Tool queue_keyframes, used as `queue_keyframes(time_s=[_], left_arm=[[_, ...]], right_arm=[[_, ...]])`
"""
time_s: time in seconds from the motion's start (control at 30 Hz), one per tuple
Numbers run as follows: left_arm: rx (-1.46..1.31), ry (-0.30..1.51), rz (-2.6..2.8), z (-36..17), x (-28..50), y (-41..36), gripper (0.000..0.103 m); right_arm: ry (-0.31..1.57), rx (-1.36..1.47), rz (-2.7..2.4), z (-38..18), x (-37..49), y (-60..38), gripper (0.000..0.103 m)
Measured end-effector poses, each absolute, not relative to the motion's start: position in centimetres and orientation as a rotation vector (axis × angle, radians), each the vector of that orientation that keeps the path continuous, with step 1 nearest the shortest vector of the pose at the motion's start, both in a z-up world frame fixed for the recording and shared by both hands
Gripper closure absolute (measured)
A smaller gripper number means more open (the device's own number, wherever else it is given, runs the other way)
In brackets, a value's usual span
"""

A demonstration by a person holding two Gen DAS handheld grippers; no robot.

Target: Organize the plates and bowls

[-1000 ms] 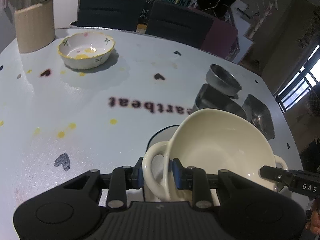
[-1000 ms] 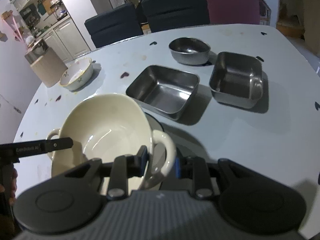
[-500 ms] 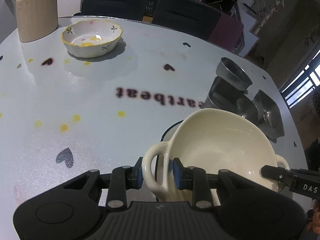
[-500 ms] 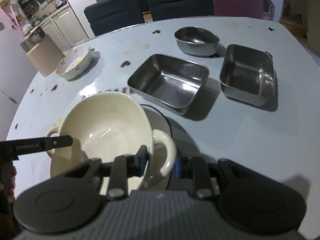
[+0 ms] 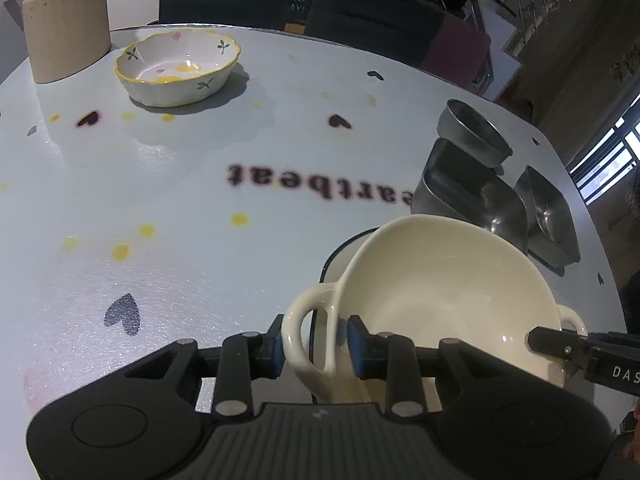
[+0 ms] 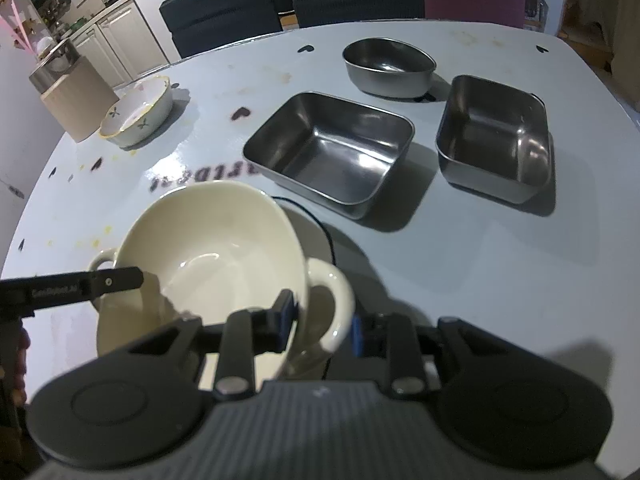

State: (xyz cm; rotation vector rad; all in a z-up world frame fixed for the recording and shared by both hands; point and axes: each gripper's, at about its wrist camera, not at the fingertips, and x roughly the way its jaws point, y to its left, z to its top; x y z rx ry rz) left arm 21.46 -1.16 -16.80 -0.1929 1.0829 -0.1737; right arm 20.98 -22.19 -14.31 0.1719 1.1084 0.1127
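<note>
A cream bowl (image 5: 440,288) with two loop handles is held between my two grippers, over a white plate with a dark rim (image 5: 332,256). My left gripper (image 5: 316,344) is shut on the bowl's left handle, one pad on each side of the loop. My right gripper (image 6: 322,320) is shut on the other handle of the bowl (image 6: 224,248). One finger of each gripper shows at the opposite handle in the other view. Only an arc of the plate (image 6: 320,224) shows past the bowl.
A floral bowl with a yellow rim (image 5: 176,68) stands far left beside a tan block (image 5: 66,28). Behind the plate lie a steel rectangular tray (image 6: 332,152), a square steel dish (image 6: 496,136) and an oval steel bowl (image 6: 388,64). Chairs line the table's far edge.
Both grippers keep their hold on the handles. The right gripper has sunk slightly with the bowl, and the far dishes now sit lower in both views.
</note>
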Motion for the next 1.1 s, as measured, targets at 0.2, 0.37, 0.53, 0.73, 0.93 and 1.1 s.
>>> queue_keyframes(time_s=[0.2,0.37,0.53,0.73,0.93,1.1], left_arm=[[-0.166,1.089,-0.173,-17.09,21.67,-1.55,0.068],[-0.167,1.091,-0.172,-17.14,21.67,-1.51,0.068],[-0.161,1.089,-0.178,-17.17,21.70,-1.54,0.068],[-0.152,1.085,-0.193,-17.27,21.64,-1.39,0.068],[-0.120,1.079,-0.208,-17.19,21.63,-1.56,0.067],[-0.108,1.078,-0.215,-17.18,21.61,-1.54,0.067]], right_arm=[[1.112,0.156,0.111,-14.26,20.98,-22.03,0.070],[1.111,0.141,0.116,-14.28,21.01,-22.06,0.070],[1.105,0.130,0.117,-14.11,20.99,-21.93,0.070],[1.102,0.099,0.136,-14.09,20.93,-21.69,0.069],[1.111,0.086,0.144,-14.16,21.15,-21.71,0.069],[1.112,0.066,0.162,-14.16,21.28,-21.71,0.069]])
